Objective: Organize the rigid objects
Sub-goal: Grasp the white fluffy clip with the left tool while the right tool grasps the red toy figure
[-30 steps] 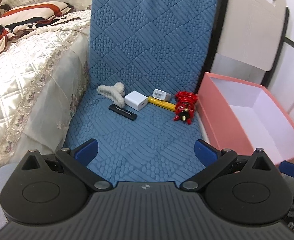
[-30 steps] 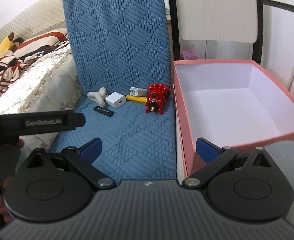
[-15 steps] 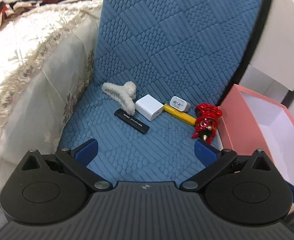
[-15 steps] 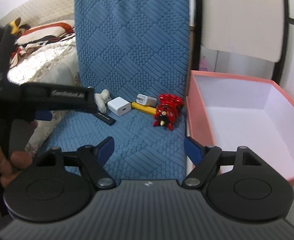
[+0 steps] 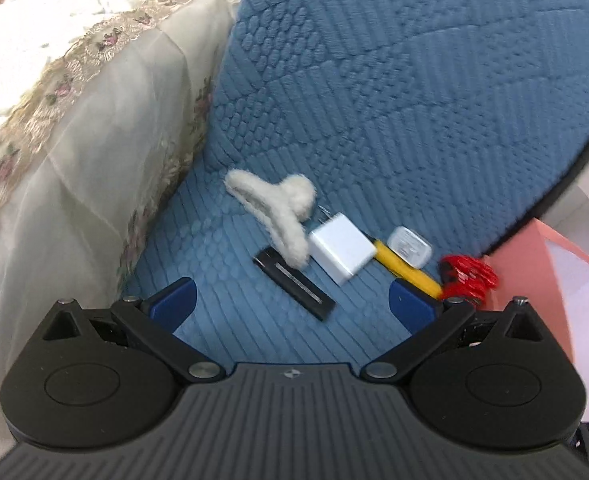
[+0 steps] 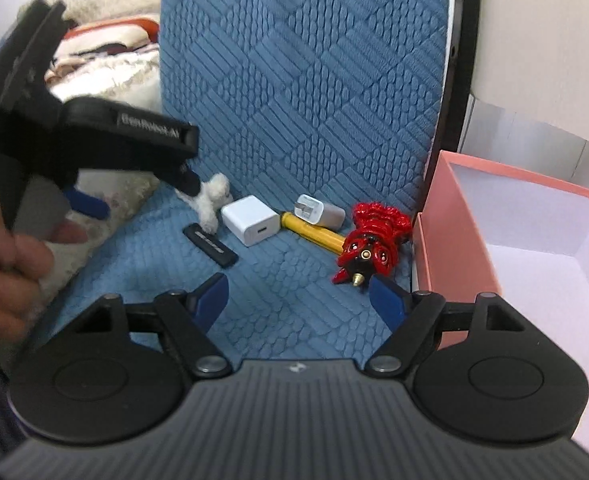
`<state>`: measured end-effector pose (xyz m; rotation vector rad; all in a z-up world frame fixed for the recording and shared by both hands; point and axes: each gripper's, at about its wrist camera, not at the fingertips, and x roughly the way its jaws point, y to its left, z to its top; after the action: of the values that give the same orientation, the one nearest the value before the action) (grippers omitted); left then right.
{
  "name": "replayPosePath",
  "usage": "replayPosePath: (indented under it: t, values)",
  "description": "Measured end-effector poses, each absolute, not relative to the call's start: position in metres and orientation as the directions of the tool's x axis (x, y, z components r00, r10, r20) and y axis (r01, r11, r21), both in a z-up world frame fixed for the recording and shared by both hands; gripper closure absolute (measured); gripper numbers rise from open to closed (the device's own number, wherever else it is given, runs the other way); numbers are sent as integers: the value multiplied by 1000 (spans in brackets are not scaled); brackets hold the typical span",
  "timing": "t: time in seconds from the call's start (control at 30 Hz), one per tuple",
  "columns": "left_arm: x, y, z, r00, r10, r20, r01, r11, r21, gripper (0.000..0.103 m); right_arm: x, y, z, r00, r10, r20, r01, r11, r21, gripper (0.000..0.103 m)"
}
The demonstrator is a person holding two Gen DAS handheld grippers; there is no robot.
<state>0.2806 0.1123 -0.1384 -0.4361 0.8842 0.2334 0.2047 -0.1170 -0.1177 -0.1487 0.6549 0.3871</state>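
Showing faint blurred white lettering, left gripper [image 6: 94, 204] hovers open-jawed.

The left tongs [image 5: 292, 304] gape wide over the blue quilted seat [image 5: 254, 320]. Between their tips lies a black stick [image 5: 294, 283], with a fluffy white claw clip [image 5: 278, 212] overlapping its far end, touching a white charger [image 5: 342, 249].

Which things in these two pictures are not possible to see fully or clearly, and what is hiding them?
- Fluffy white hair claw: right wrist view, partly behind the left tongs.
- Red ornate toy figure: left wrist view, blurred, lower part behind the tongs' finger.
- Pink cardboard box: cut off by the right edge in both views.
- Flat black stick: its printed text is too small to read.
- Yellow pen-like bar: one end is under the small grey-white plug.
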Motion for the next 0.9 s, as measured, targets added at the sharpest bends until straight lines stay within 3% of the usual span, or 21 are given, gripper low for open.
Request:
replayPosePath:
  t: [0.3,0.43,0.77,0.9]
  values:
    - [335,158,-160,589,-31,-808,-462,808,-367,1,250,-100,-148,710,206,-673,-351,933,-84,24]
    - [360,167,-169,576,-36,-816,-475,798,-371,7,266,-95,-157,717,168,-677,-324,940,-110,29]
    - [396,177,-196,541,-85,-837,-501,767,-402,14,290,-87,-182,751,15,-661,-287,908,-305,29]
    - [403,175,-204,527,-99,-844,-500,767,-402,19,297,-87,-188,733,-1,-680,-283,909,-307,29]
